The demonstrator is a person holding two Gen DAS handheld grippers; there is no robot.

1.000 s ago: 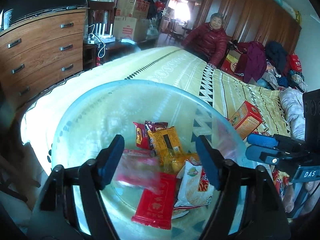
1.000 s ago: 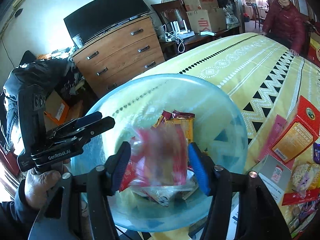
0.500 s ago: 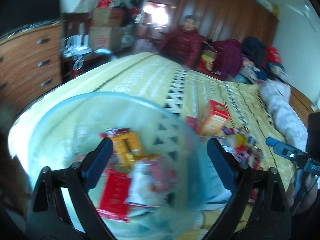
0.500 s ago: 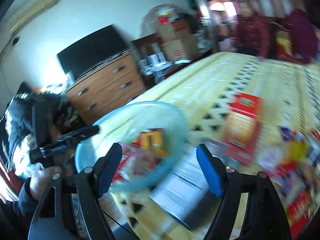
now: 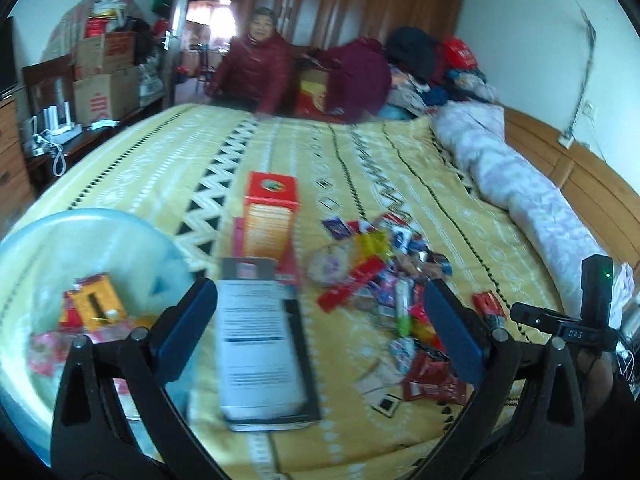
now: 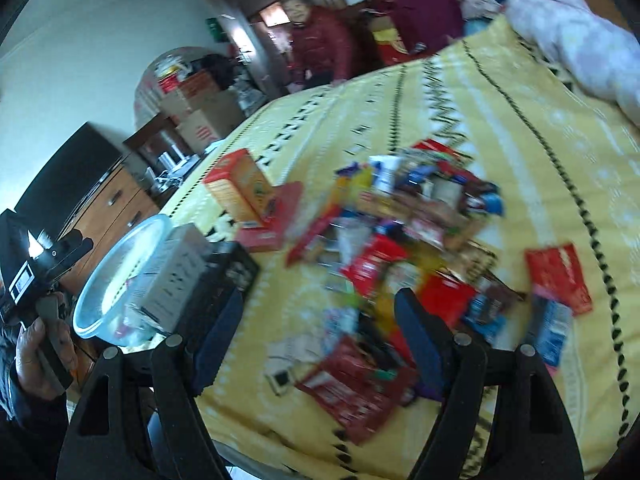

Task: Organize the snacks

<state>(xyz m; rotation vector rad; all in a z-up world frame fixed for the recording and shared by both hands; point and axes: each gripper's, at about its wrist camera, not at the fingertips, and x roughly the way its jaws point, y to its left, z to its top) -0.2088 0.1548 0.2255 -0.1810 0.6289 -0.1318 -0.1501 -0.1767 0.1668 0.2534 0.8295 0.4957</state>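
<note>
Left wrist view: both claws, left claw (image 5: 320, 328) and right claw (image 6: 316, 340), opening, empty, above scattered snacks (image 5: 384, 280).

Left gripper (image 5: 320, 330): jaws opening, nothing between them.
Bowl (image 5: 24, 240): pale blue, at left, holding snack packets (image 5: 94, 300).
Grey box (image 5: 256, 344): lying just beside the bowl.
Orange box (image 5: 270, 216): behind the grey box.
Snack pile (image 5: 384, 280): loose on the yellow bedspread (image 5: 168, 168).
Person (image 5: 256, 68): seated at far edge.

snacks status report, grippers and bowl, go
Left gripper empty; right gripper empty, jaws opening. Snack pile loose on bedspread; some in blue bowl. Grey box between bowl and pile.
</note>
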